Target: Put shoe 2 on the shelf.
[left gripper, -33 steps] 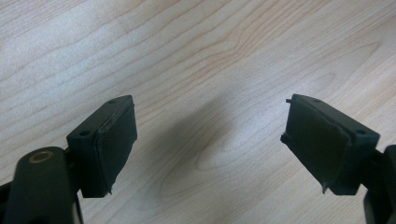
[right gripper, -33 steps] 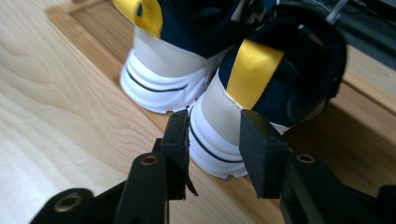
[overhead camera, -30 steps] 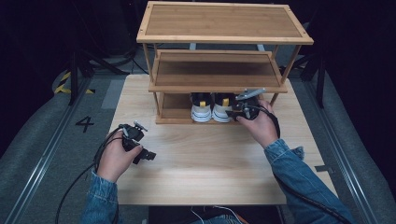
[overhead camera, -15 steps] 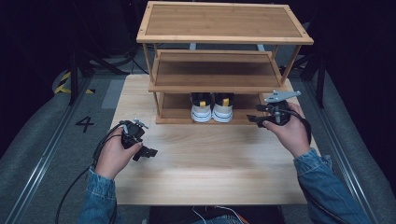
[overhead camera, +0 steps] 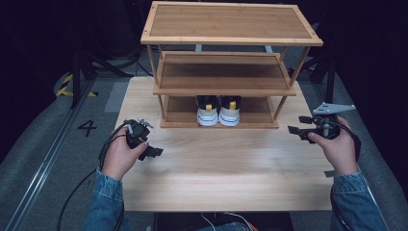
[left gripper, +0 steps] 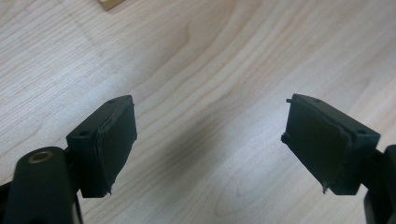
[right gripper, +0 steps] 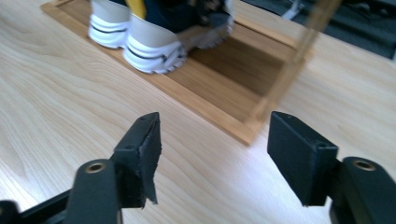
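Note:
A pair of white shoes [overhead camera: 219, 115] with dark uppers and yellow heel tabs stands heels-out on the bottom shelf of a wooden three-tier rack [overhead camera: 226, 77]; the right gripper view has the same shoes [right gripper: 149, 44] ahead and to the left. My right gripper [overhead camera: 299, 125] hovers over the table's right side, off the rack's front right corner, open with nothing between its jaws, which have just been opening. My left gripper [overhead camera: 150, 149] rests low over the table's left part, open and empty, over bare wood [left gripper: 205, 93].
The light wooden table [overhead camera: 226, 168] extends in front of the rack. The rack's front right post [right gripper: 289, 65] stands just ahead of the right gripper. A grey floor with a painted "4" [overhead camera: 87, 127] lies left of the table.
My right gripper drew back from the shoes on the bottom shelf and moved right to the table's right side, its jaws widening. The shoes stayed on the shelf. The left hand kept still.

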Available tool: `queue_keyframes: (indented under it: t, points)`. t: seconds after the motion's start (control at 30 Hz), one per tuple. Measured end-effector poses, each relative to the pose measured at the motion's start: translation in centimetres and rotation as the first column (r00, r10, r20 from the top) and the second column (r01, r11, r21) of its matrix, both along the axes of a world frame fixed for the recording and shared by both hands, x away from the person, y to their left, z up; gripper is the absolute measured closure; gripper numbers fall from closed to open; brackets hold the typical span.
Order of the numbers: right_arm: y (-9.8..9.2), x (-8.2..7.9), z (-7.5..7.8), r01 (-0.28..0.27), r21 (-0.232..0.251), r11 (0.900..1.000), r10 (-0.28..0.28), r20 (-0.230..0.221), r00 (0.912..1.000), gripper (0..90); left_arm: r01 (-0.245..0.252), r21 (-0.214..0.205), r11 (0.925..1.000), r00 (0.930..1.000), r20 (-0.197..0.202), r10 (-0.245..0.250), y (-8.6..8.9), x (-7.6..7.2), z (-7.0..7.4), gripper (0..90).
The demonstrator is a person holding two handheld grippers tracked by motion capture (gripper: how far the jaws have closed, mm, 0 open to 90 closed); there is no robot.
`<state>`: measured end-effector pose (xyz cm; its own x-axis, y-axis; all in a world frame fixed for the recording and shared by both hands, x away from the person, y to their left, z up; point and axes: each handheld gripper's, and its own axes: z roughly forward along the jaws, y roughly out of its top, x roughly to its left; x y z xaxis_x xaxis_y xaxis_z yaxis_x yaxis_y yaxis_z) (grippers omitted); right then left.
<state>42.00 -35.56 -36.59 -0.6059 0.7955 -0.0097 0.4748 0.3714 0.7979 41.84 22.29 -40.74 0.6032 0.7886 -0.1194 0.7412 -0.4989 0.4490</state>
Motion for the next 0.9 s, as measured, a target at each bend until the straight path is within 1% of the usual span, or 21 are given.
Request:
queue_keyframes:
  t: [0.03,0.07,0.1,0.13,0.17,0.23,0.27,0.33,0.37,0.43,0.47,0.5,0.57,0.6,0.63,0.7,0.73,0.77,0.8,0.87,0.9]
  points:
    - [-0.6,-0.1,-0.4,0.021,0.024,0.9995,-0.021,0.007,0.9998,27.3,-0.018,0.000,0.9998,0.9998,0.006,0.018,0.0,0.1,-0.1,17.2]
    - [-1.0,0.0,-0.8,0.039,0.028,0.9988,-0.039,0.004,0.9992,24.2,-0.018,0.000,0.9998,0.9998,0.006,0.018,0.0,0.1,-0.1,17.2]
    - [-1.0,0.0,-0.8,0.039,0.028,0.9988,-0.039,0.004,0.9992,24.2,-0.030,0.002,0.9996,0.9994,0.016,0.030,0.1,0.2,-0.1,17.2]
    - [-1.3,0.1,-1.2,0.038,0.003,0.9993,-0.038,0.005,0.9993,20.2,-0.036,0.001,0.9993,0.9989,0.031,0.036,0.1,0.4,-0.1,17.2]
    - [-1.8,0.1,-1.7,0.008,-0.030,0.9995,-0.009,-0.018,0.9998,16.1,-0.043,-0.013,0.9990,0.9984,0.036,0.043,0.1,0.5,-0.1,17.2]
    - [-2.2,0.0,-2.5,-0.021,-0.028,0.9994,0.019,-0.057,0.9982,16.3,-0.039,-0.025,0.9989,0.9981,0.046,0.040,0.2,0.6,0.0,17.2]
    - [-2.2,0.0,-2.5,-0.021,-0.028,0.9994,0.019,-0.057,0.9982,16.3,-0.039,-0.025,0.9989,0.9981,0.046,0.040,0.2,0.6,0.0,17.2]
    - [-2.6,0.1,-3.3,-0.012,-0.015,0.9998,0.011,-0.064,0.9979,16.3,-0.046,-0.036,0.9983,0.9974,0.054,0.048,0.1,0.7,-0.1,17.2]
    - [-3.1,0.1,-3.8,0.010,0.011,0.9999,-0.009,-0.055,0.9984,16.4,-0.048,-0.041,0.9980,0.9973,0.053,0.050,0.0,0.7,-0.1,17.2]
    - [-3.2,0.1,-4.0,0.016,0.024,0.9996,-0.015,-0.047,0.9988,16.3,-0.044,-0.052,0.9977,0.9976,0.051,0.046,0.1,0.8,-0.3,17.2]
    - [-3.5,0.1,-4.4,0.023,0.040,0.9989,-0.022,-0.027,0.9994,16.1,-0.049,-0.057,0.9972,0.9975,0.048,0.052,0.1,0.9,-0.4,17.2]
    - [-3.9,0.1,-4.9,0.035,0.028,0.9990,-0.035,-0.010,0.9993,16.2,-0.049,-0.062,0.9969,0.9974,0.050,0.052,0.1,0.9,-0.4,17.2]
    - [-4.4,0.3,-5.7,0.049,0.008,0.9988,-0.049,0.005,0.9988,16.2,-0.057,-0.067,0.9962,0.9964,0.059,0.061,0.2,1.1,-0.6,17.3]
    - [-4.8,0.5,-6.1,0.055,0.013,0.9984,-0.055,0.012,0.9984,16.2,-0.049,-0.074,0.9960,0.9962,0.068,0.054,0.1,1.1,-0.6,17.3]
    - [-5.1,0.6,-6.6,0.062,0.029,0.9977,-0.062,0.014,0.9980,16.3,-0.024,-0.080,0.9965,0.9957,0.087,0.031,0.1,1.2,-0.7,17.4]
    - [-5.6,0.9,-7.5,0.058,0.053,0.9969,-0.059,0.010,0.9982,16.3,0.051,-0.095,0.9941,0.9899,0.137,-0.038,0.0,1.3,-0.9,17.3]
    - [-5.8,0.9,-7.9,0.061,0.048,0.9970,-0.061,0.002,0.9981,16.3,0.059,-0.098,0.9934,0.9896,0.136,-0.045,0.0,1.4,-1.0,17.0]
    - [-5.9,0.9,-8.2,0.069,0.026,0.9973,-0.069,0.002,0.9976,16.3,0.056,-0.106,0.9928,0.9900,0.135,-0.042,0.0,1.5,-1.1,17.0]
    - [-6.1,1.0,-8.5,0.076,0.005,0.9971,-0.076,0.001,0.9971,16.3,0.041,-0.113,0.9927,0.9916,0.127,-0.026,-0.1,1.5,-1.1,17.0]
    - [-6.3,1.1,-9.1,0.088,-0.011,0.9960,-0.088,-0.022,0.9958,16.3,0.020,-0.131,0.9912,0.9915,0.130,-0.003,-0.1,1.7,-1.6,17.1]
    - [-6.5,1.2,-9.5,0.100,-0.016,0.9948,-0.101,-0.032,0.9944,16.3,0.010,-0.131,0.9913,0.9924,0.123,0.006,0.0,1.7,-1.8,17.0]
